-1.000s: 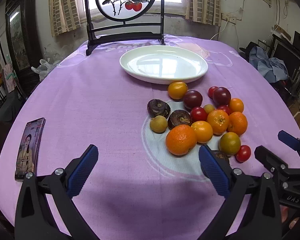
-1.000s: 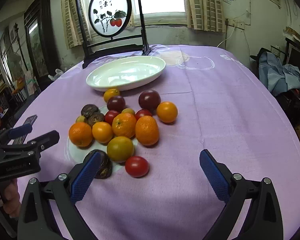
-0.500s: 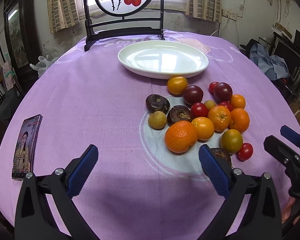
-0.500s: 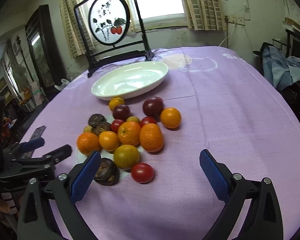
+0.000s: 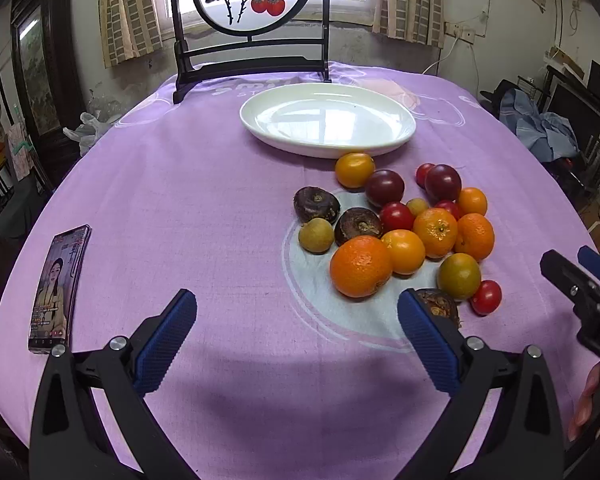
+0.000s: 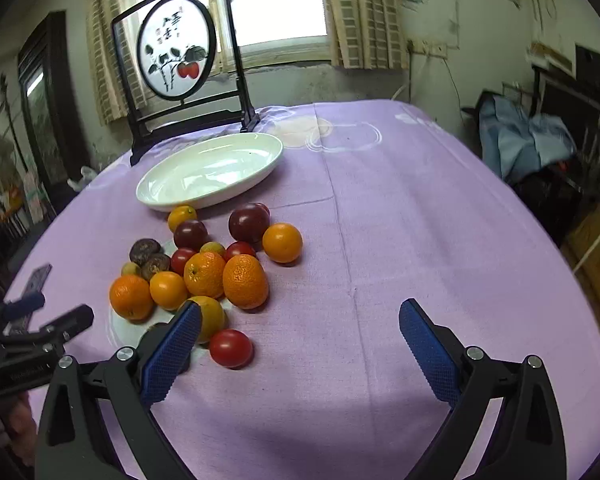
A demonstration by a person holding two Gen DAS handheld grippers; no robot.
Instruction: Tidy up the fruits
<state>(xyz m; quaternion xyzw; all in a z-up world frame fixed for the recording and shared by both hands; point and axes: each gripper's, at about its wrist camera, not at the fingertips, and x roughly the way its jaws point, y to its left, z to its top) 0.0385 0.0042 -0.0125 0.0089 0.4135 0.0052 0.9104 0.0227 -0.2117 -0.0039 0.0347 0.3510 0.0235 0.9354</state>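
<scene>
Fruits [image 5: 400, 232] sit in one loose cluster on the purple-clothed bench [image 5: 180, 200], right of centre, none in the white plate [image 5: 328, 120] yet. Plate is empty, just behind the cluster; the nearest yellow-orange fruit [image 5: 354, 169] almost touches its front rim.

Largest to smallest: bench w/ purple cloth; framed round painting on a dark stand [image 5: 248, 20] at the far edge; plate; phone [image 5: 56, 288] lying flat near the left edge, well apart from the fruit. Then the pile: big orange [image 5: 360, 266] at the front left, mandarins beside it, dark plum-like ones toward the plate, brown rough-skinned ones on the left side, a green-yellow one [image 5: 459, 276], and a small red tomato [image 5: 486, 297] at the near right.

Changes vs a sec ago: both cams have lifted and tipped back a bit, so more of the stand and window shows. Right tongs [image 6: 300, 340] have crept closer to the near edge of the pile; the left pad now overlaps the green-yellow fruit in view, red tomato just beside it. Fruit hasn't shifted.

Left tongs [image 5: 296, 336] gape wide, nothing between the pads. Right tongs likewise spread wide, holding nothing.

Reading: prob. lining up a first pick, near-edge tomato or green-yellow one most reachable. Task barely begun.
</scene>
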